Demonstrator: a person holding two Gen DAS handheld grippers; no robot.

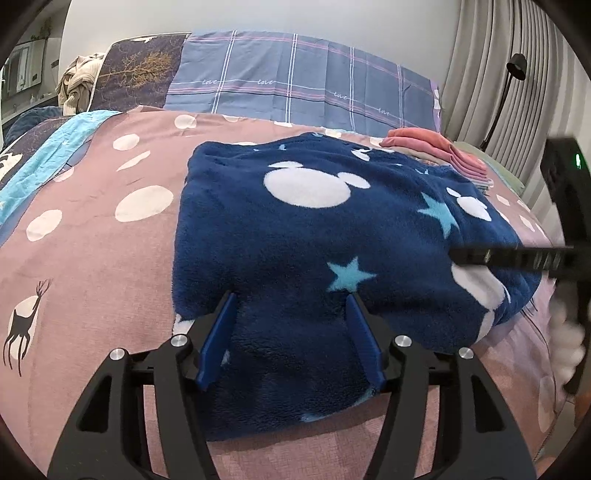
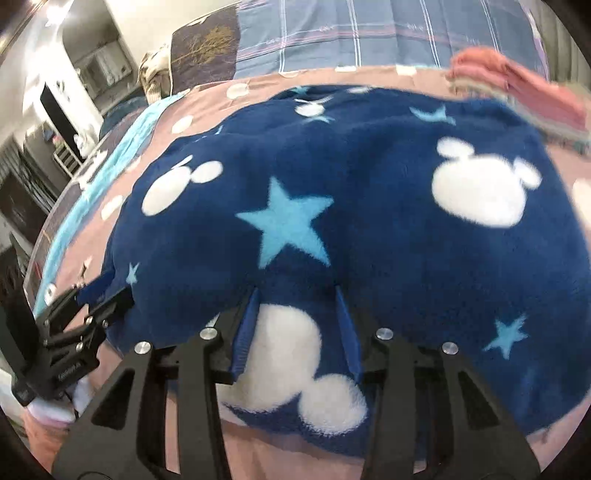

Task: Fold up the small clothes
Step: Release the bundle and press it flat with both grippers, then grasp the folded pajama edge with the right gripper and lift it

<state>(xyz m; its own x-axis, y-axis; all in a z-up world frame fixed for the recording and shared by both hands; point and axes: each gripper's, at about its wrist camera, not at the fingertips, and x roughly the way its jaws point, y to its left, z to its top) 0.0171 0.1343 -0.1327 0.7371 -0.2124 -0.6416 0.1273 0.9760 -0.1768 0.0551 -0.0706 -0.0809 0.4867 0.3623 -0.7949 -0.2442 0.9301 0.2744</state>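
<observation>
Fleece: folded navy fleece garment (image 1: 314, 236) lies on the pink bedspread (image 1: 92, 258)
Left gripper (image 1: 291, 314): fingers apart over its near edge, nothing pinched
Right gripper (image 2: 297, 310): fingers apart, straddling fleece, grip unclear

Bed (image 1: 92, 258): pink cover, white dots, under the fingers. Plaid pillow (image 1: 295, 81) beyond the fingers, against a white wall (image 1: 258, 18). Grey curtain (image 1: 517, 55) and black lamp (image 1: 516, 66) far right. Dark shelving (image 2: 22, 184) far left.

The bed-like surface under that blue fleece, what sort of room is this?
Most likely a bedroom: a bed with a pink dotted cover, a plaid pillow at its head, and curtains beside it.
</observation>
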